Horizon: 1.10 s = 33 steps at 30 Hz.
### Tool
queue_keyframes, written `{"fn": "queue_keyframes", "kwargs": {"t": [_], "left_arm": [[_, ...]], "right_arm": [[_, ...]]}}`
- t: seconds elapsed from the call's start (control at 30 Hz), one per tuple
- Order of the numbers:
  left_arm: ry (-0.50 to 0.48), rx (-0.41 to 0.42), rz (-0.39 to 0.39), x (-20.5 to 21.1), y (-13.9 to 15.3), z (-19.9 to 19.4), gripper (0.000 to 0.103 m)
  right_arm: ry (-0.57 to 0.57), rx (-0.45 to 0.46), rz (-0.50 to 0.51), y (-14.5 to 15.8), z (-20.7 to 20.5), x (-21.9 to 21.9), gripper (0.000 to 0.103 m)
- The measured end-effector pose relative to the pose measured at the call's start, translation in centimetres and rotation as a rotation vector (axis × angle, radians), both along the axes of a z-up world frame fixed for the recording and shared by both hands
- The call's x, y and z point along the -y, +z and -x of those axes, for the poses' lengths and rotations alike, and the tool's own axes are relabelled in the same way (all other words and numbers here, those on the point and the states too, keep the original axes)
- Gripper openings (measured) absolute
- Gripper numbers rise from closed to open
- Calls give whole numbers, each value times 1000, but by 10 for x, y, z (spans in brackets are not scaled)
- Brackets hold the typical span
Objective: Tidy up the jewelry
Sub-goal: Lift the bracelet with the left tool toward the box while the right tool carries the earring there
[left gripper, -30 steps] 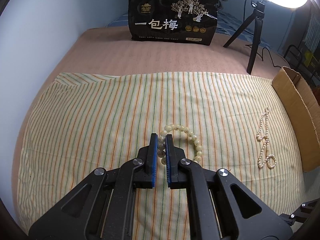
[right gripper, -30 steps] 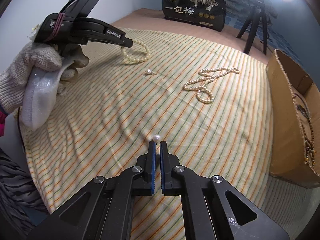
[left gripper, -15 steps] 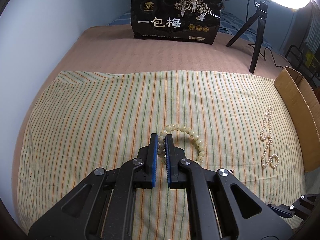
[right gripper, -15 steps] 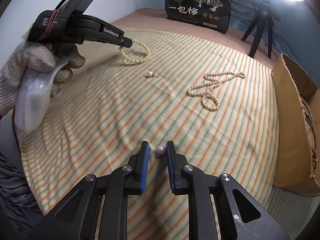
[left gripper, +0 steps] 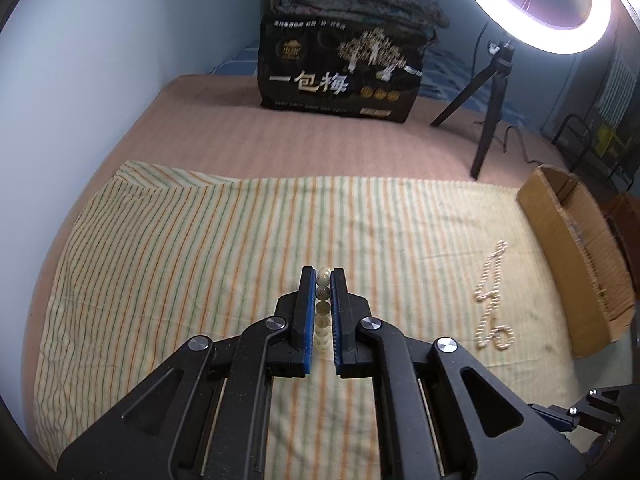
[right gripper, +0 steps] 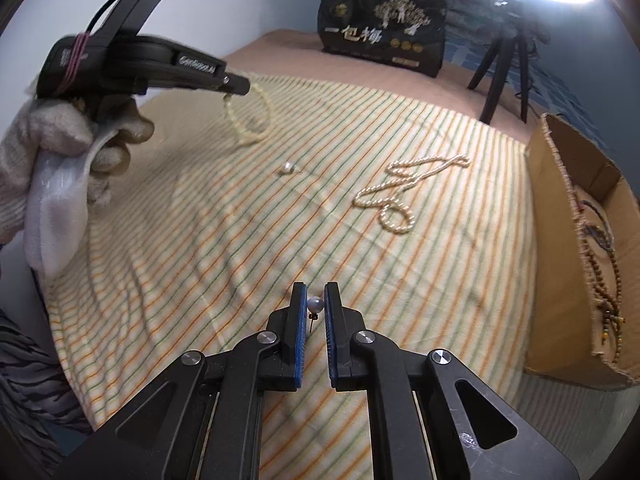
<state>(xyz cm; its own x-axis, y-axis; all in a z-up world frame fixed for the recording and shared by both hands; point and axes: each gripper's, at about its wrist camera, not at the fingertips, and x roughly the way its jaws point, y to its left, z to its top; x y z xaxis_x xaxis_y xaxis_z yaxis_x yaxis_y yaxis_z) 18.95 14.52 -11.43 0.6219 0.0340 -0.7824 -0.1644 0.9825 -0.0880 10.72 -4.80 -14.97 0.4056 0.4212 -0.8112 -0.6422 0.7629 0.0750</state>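
Most of the pale bead bracelet [left gripper: 323, 308] is hidden behind the closed fingers of the left gripper [left gripper: 323, 280] in the left wrist view; only a short run of beads is seen between the pads. In the right wrist view the hanging bracelet is smeared by motion blur. The ring light [left gripper: 540, 4] is cut off by the top edge. The far end of the cardboard box [right gripper: 560, 240] is lost at the right edge, and its contents are only partly made out. The small print on the black bag [left gripper: 340, 76] is too fine to be read.
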Motion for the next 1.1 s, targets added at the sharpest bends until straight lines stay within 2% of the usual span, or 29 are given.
{"fn": "queue_keyframes", "kwargs": {"t": [0.23,0.53,0.77,1.1], "left_arm": [[-36,58,52,17,28,11,5],[-125,119,87,64,59,20,5],[-224,156,104,115,77,21,5],[-339,176,126,180,87,13,5]], "right_arm": [[-43,23,-51,28,1,22,7],[-119,60,-97,58,-9,65,7],[-211,72,-121,71,-23,105,7],[-317,70,-135,81,-48,157,7]]}}
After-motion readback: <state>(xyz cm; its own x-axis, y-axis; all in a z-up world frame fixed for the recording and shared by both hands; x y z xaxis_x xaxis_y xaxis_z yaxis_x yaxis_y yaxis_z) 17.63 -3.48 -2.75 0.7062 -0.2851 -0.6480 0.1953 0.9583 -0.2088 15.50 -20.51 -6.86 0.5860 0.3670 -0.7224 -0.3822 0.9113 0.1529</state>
